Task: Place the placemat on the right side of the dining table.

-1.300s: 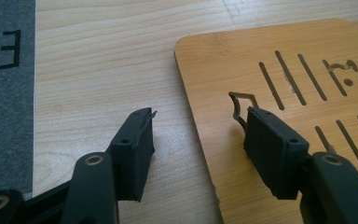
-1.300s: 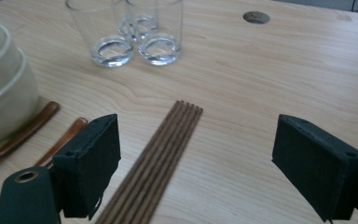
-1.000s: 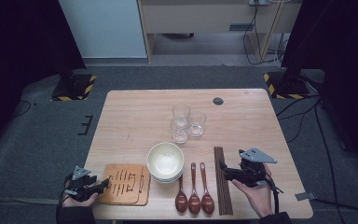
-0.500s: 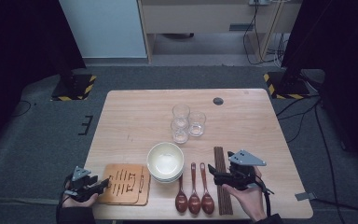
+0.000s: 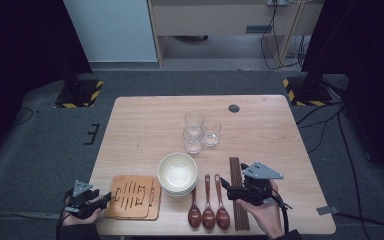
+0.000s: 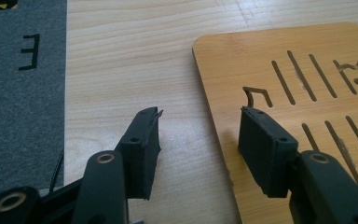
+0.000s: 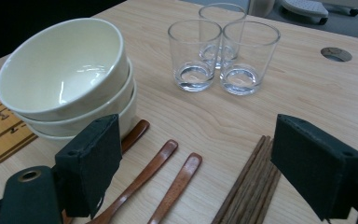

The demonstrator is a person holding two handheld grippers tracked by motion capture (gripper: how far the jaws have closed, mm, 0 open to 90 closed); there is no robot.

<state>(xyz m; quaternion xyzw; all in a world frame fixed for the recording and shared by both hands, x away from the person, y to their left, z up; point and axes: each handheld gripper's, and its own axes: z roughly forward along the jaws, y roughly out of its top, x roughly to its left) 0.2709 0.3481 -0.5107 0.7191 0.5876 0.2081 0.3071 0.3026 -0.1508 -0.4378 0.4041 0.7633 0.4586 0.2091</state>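
Left claw (image 5: 96,202) sat at the near left corner of the bench (image 5: 145,125), its jaws partly apart and just having closed a little, straddling the left edge of the wooden trivet (image 5: 132,196) (a slotted bamboo board lying on a second one). In the left gripper view one pad rested over the trivet (image 6: 298,93) and the other over bare bench, with nothing pinched between them.

Right claw (image 5: 226,186) hovered at the near right, jaws wide apart and holding nothing, above the three dark wooden spoons (image 5: 208,202) and just left of the bundle of dark chopsticks (image 5: 239,200). In the right gripper view the spoons (image 7: 144,177) and chopsticks (image 7: 249,186) lay between its pads, untouched.

Just left of the spoons stood a stack of cream bowls (image 5: 178,174), touching the trivet's right edge as far as could be told. Farther back, near mid-bench, three clear glasses (image 5: 201,131) stood clustered together.
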